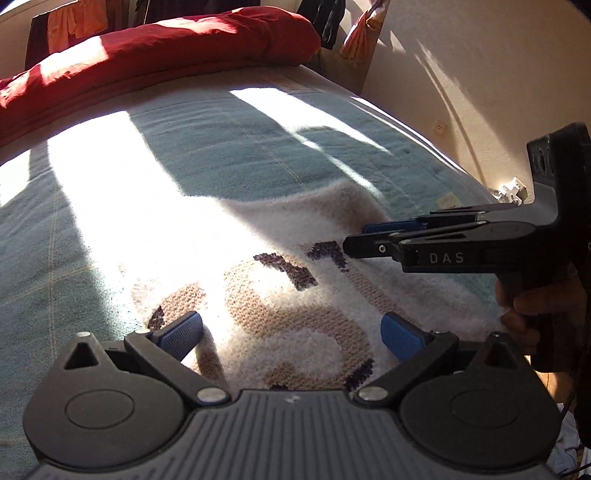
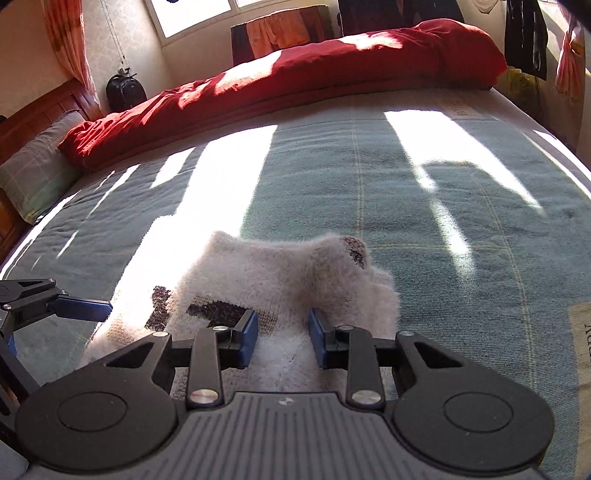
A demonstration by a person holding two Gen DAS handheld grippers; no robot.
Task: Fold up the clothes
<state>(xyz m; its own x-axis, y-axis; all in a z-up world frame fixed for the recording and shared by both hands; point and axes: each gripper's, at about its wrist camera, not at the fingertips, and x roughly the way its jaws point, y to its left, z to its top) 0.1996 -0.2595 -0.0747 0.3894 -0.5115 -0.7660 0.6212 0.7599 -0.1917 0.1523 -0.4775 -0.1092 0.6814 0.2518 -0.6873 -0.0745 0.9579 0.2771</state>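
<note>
Sunlit teal bedspread (image 2: pixel 369 177) with a fuzzy white sweater (image 1: pixel 295 295).
Left gripper (image 1: pixel 291 332) gapes wide above the knit; right gripper (image 2: pixel 282 332), part-closed, straddles a raised fold, seemingly unpinched.

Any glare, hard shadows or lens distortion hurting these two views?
Left wrist view: a sunlight band blows out part of the knitted sweater and blanket; fisheye curves the bed edge. Right wrist view: bright stripes and hard shadows cross the blanket; sweater's left side overexposed.

a sunlit home bedroom: a bed (image 2: pixel 369 177) under a teal blanket, a red duvet (image 2: pixel 295 77) heaped along its far side, a pillow (image 2: pixel 33 173) at its wooden headboard (image 2: pixel 40 107), curtained window (image 2: pixel 192 18) beyond it.
</note>
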